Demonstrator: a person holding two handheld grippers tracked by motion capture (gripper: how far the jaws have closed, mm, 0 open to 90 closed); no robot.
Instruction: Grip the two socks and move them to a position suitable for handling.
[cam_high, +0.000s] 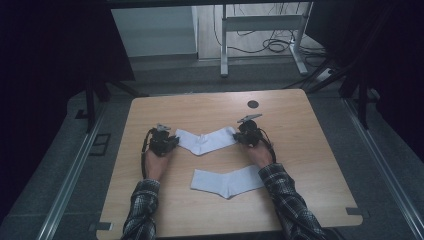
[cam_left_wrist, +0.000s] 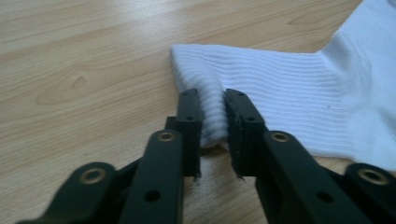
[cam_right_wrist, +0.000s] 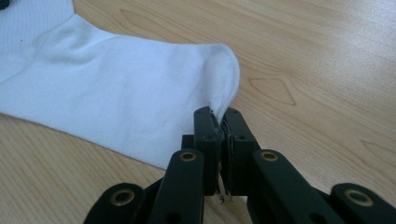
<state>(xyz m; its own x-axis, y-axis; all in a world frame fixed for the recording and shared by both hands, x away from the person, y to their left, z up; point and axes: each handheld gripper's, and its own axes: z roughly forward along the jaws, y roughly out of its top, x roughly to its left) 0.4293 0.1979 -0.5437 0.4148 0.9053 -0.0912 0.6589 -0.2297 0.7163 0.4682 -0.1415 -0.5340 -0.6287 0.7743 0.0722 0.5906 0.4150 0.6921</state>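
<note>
A white sock (cam_high: 206, 140) lies bent in a V across the middle of the wooden table (cam_high: 300, 150). My left gripper (cam_high: 172, 141) is at its ribbed cuff end, and my left gripper (cam_left_wrist: 214, 116) pinches a fold of that ribbed cuff (cam_left_wrist: 261, 79) between its black jaws. My right gripper (cam_high: 241, 136) is at the sock's toe end; my right gripper (cam_right_wrist: 219, 123) has its jaws pressed together on the edge of the smooth toe (cam_right_wrist: 219, 70). A second white sock (cam_high: 227, 181) lies flat nearer the person, between the two forearms, untouched.
A small dark round hole (cam_high: 253, 104) sits in the tabletop at the far middle. A white desk frame (cam_high: 260, 30) with cables stands on the floor beyond the table. Plaid sleeves (cam_high: 142, 210) come in from the bottom edge.
</note>
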